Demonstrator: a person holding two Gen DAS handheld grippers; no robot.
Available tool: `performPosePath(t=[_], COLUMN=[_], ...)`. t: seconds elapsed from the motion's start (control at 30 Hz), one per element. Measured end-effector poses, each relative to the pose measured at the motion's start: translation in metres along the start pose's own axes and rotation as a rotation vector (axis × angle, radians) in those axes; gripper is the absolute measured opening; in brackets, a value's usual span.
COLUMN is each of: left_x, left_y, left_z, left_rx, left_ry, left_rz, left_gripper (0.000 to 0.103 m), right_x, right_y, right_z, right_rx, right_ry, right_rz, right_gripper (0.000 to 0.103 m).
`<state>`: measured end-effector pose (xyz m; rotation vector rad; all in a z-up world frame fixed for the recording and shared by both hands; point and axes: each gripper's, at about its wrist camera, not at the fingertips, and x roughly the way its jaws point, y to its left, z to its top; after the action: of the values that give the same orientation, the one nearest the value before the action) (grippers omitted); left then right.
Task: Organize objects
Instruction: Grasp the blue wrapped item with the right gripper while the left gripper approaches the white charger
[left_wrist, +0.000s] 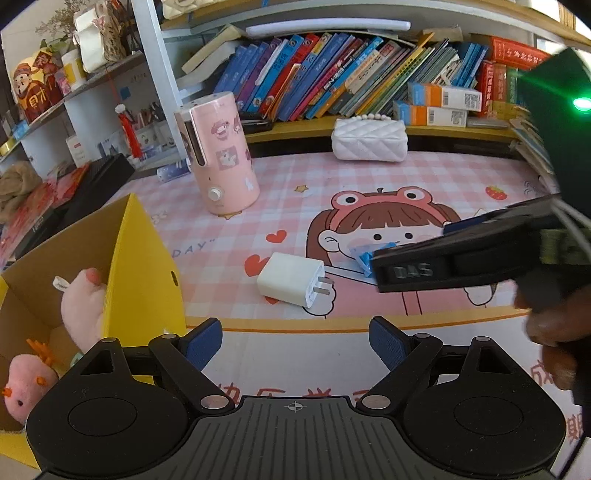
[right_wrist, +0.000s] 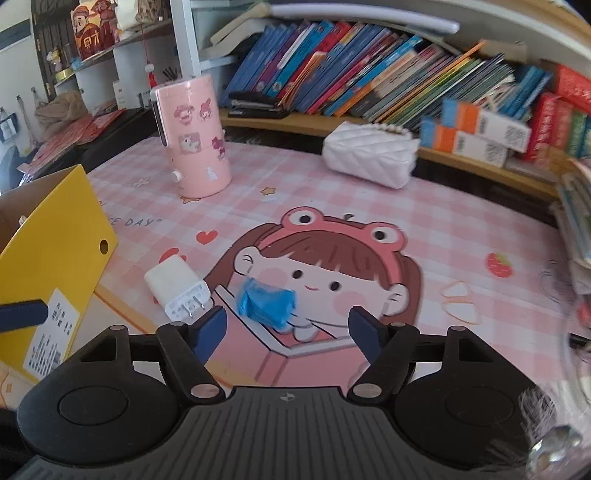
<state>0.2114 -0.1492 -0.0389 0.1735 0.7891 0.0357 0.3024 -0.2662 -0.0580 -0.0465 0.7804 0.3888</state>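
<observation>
- Blue crinkled packet (right_wrist: 266, 303) lying on the pink worktop mat (right_wrist: 424, 221), over the cartoon girl's cheek, between the spread jaws of the right tool (right_wrist: 286, 334) but untouched by either pad.
- White charger plug (right_wrist: 180, 291) just beside the packet, prongs turned toward the right tool's left pad (right_wrist: 210, 332); close enough to be clipped or dragged along on closing.
- Right tool seen from the left wrist as a black finger (left_wrist: 424, 271) low over the packet (left_wrist: 369, 254); jaws parted, gripping nothing.
- Left tool (left_wrist: 295, 343) spread wide, empty, hovering near the worktop's front edge.
- Yellow cardboard box (left_wrist: 144, 266) at left, already holding pink plush toys (left_wrist: 79, 306); judged the likely destination.
- Pink sticker-covered canister (left_wrist: 221, 151) and white quilted bag (left_wrist: 369, 139) further back, well apart from the packet.
- Risks, as judgement: thin, slippery wrapper crumpling and sliding out of a shallow pinch; pads scraping the mat if lowered too far; box wall struck during transfer.
</observation>
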Motion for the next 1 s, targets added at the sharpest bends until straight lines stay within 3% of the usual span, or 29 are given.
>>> performPosePath(t=[0.37, 0.47, 0.63, 0.8, 1.0], left_x=[0.021, 0.026, 0.034, 0.044, 0.058], left_y=[-0.003, -0.003, -0.007, -0.007, -0.004], left_z=[0.005, 0.007, 0.012, 0.018, 0.020], left_rx=[0.010, -0.001, -0.015, -0.049, -0.091], left_ry=[0.046, 0.050, 0.042, 0.040, 0.053], left_rz=[0.017, 0.020, 0.030, 0.042, 0.046], left_gripper=[0.089, 0.089, 0.089, 0.089, 0.087], right_x=[0.055, 0.055, 0.045, 0.018, -0.006], right_y=[0.002, 0.002, -0.006, -0.018, -0.039], right_z=[0.008, 0.009, 0.011, 0.008, -0.004], right_rx=[-0.024, -0.048, -0.047, -0.047, 0.046], right_ry=[0.100, 0.089, 0.048, -0.023, -0.033], right_rz=[0.026, 0.027, 0.026, -0.033, -0.088], right_gripper=[0.061, 0.043, 0.040, 0.040, 0.040])
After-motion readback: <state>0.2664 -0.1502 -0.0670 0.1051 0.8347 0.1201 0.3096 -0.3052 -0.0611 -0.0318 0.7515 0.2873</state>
